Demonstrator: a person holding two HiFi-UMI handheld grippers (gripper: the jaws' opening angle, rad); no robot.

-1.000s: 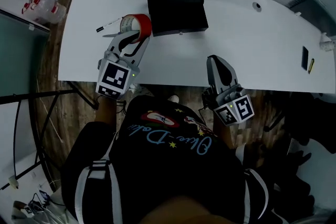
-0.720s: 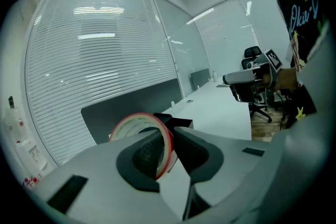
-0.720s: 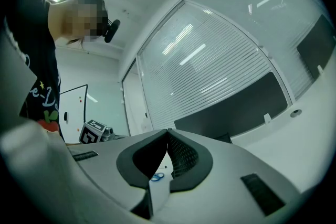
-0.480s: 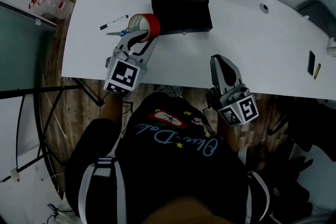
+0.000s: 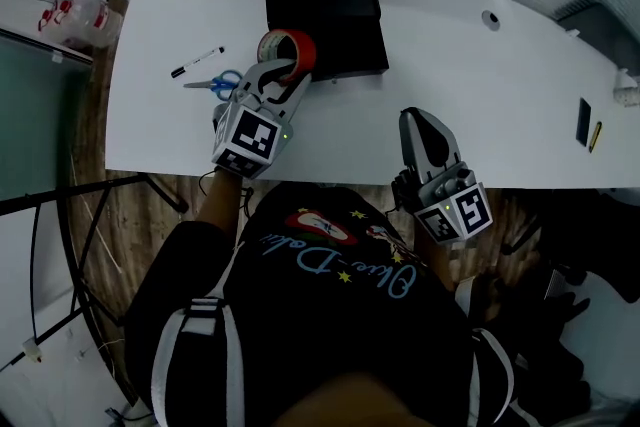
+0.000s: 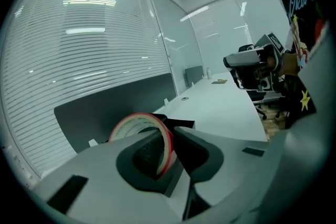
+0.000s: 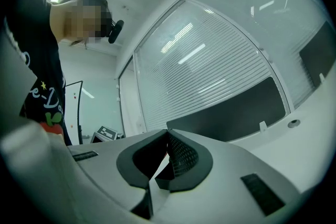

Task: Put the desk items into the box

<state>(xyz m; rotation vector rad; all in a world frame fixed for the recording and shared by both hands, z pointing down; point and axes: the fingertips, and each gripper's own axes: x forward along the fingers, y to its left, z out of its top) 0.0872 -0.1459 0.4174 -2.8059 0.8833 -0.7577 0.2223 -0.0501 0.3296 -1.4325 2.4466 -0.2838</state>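
A red tape roll (image 5: 287, 49) is clamped between the jaws of my left gripper (image 5: 283, 75), held upright over the front left part of the black box (image 5: 335, 10). In the left gripper view one pad sits inside the tape roll (image 6: 140, 131) and the other outside, so the left gripper (image 6: 164, 150) is shut on its band. A black-and-white marker (image 5: 197, 61) and blue-handled scissors (image 5: 214, 83) lie on the white desk (image 5: 480, 105) left of the gripper. My right gripper (image 5: 417, 118) hovers at the desk's near edge, shut and empty; its pads (image 7: 176, 157) meet.
At the desk's far right lie a small black item (image 5: 583, 122) and a yellow one (image 5: 595, 130). A cable grommet (image 5: 489, 16) sits in the desk behind the right gripper. Chairs and a metal frame stand around the desk on the wooden floor.
My left gripper has carried the tape roll away from the marker and scissors, toward the black box, and now holds it over the box's edge. The scissors are uncovered. The right gripper has barely shifted.
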